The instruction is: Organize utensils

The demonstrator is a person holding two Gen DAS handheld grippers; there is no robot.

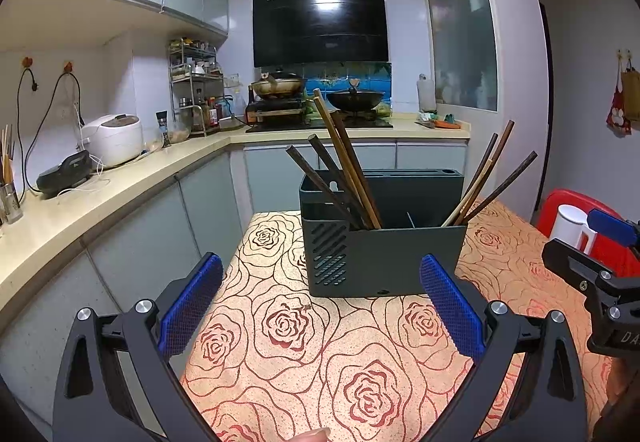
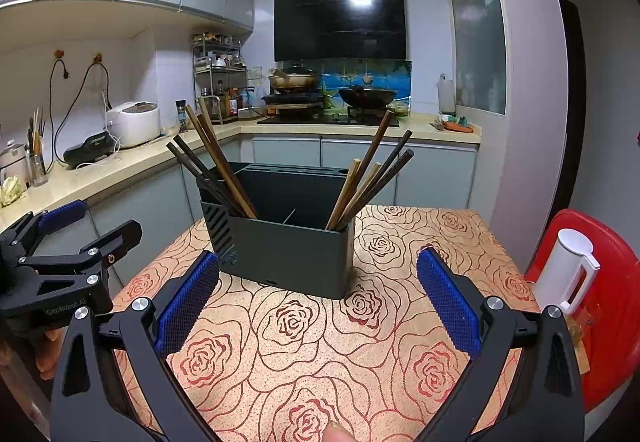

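Observation:
A dark grey utensil holder (image 1: pixel 384 254) (image 2: pixel 288 242) stands on the rose-patterned table (image 1: pixel 280 342) (image 2: pixel 320 342). Wooden chopsticks lean out of its left compartment (image 1: pixel 344 169) (image 2: pixel 212 161), and more lean out of its right compartment (image 1: pixel 488 177) (image 2: pixel 372 177). My left gripper (image 1: pixel 322 306) is open and empty, just short of the holder's front. My right gripper (image 2: pixel 318 302) is open and empty too, in front of the holder. Each gripper also shows at the edge of the other's view, the right gripper (image 1: pixel 572 234) and the left gripper (image 2: pixel 112 217).
A white kettle (image 2: pixel 568 274) sits on a red stool (image 2: pixel 612 302) right of the table. A counter runs along the left with a rice cooker (image 1: pixel 114 137); the stove with woks (image 1: pixel 356 99) is at the back. A fingertip (image 2: pixel 336 434) shows at the bottom edge.

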